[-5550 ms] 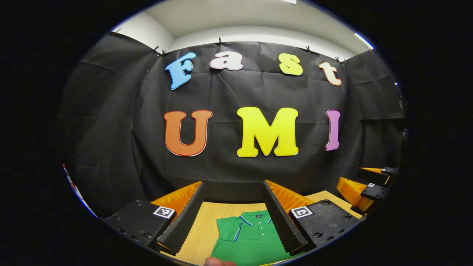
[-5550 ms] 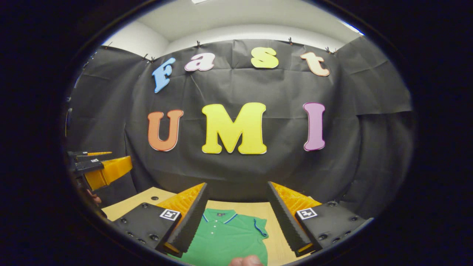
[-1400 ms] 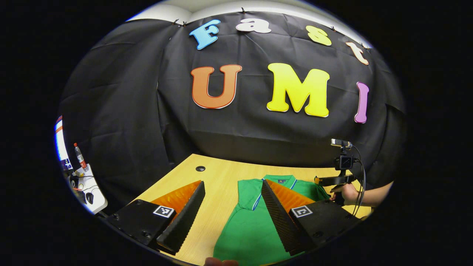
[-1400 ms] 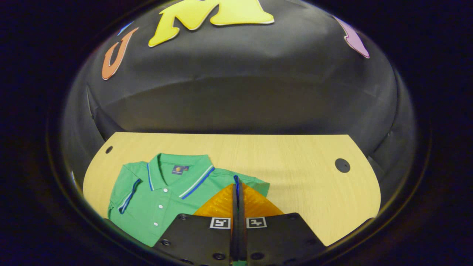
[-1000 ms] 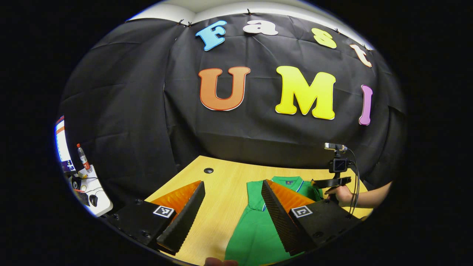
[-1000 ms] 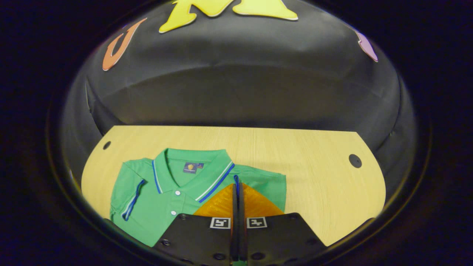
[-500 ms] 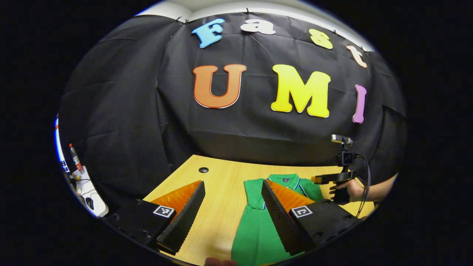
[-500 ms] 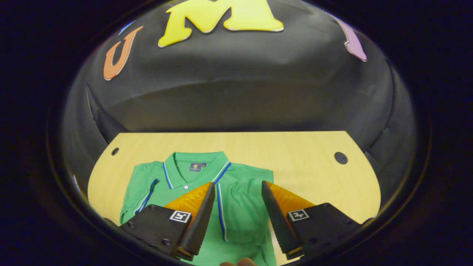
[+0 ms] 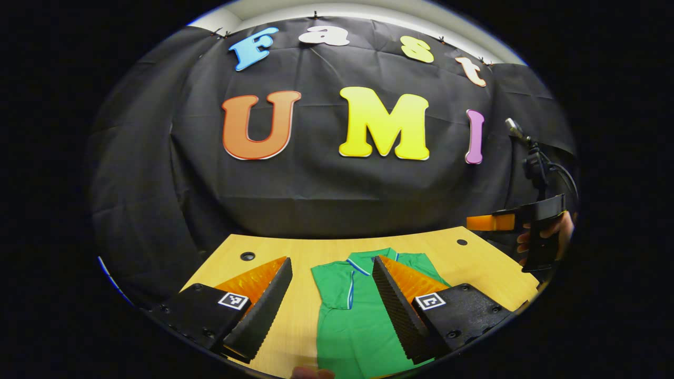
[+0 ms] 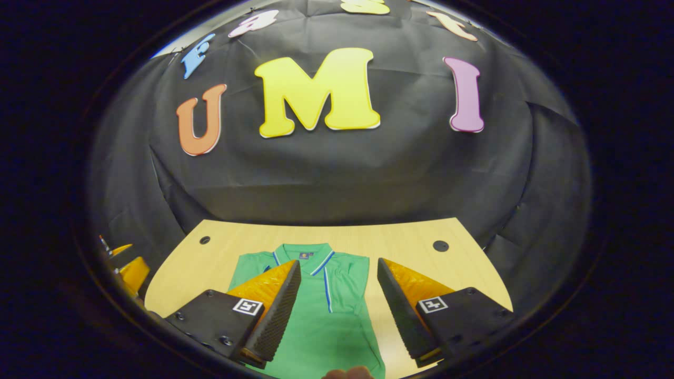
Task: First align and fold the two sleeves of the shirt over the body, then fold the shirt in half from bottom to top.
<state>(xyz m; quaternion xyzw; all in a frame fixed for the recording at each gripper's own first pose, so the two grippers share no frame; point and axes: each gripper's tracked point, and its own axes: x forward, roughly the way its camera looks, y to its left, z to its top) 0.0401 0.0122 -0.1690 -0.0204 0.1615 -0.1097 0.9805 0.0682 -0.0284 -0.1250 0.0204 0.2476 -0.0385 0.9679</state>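
On the table [image 10: 405, 231], the green polo shirt [image 10: 326, 321] lay collar away, both sleeves apparently folded over its body, leaving the bottom-to-top fold. The right gripper [image 10: 337, 310] hovered with fingers spread and empty, the shirt below between them. The left gripper [image 9: 331, 305] was likewise open, the shirt under its right finger.

Wooden table [image 10: 405, 234] with two round holes [image 10: 440, 246]; black cloth wall [image 10: 342, 168] behind
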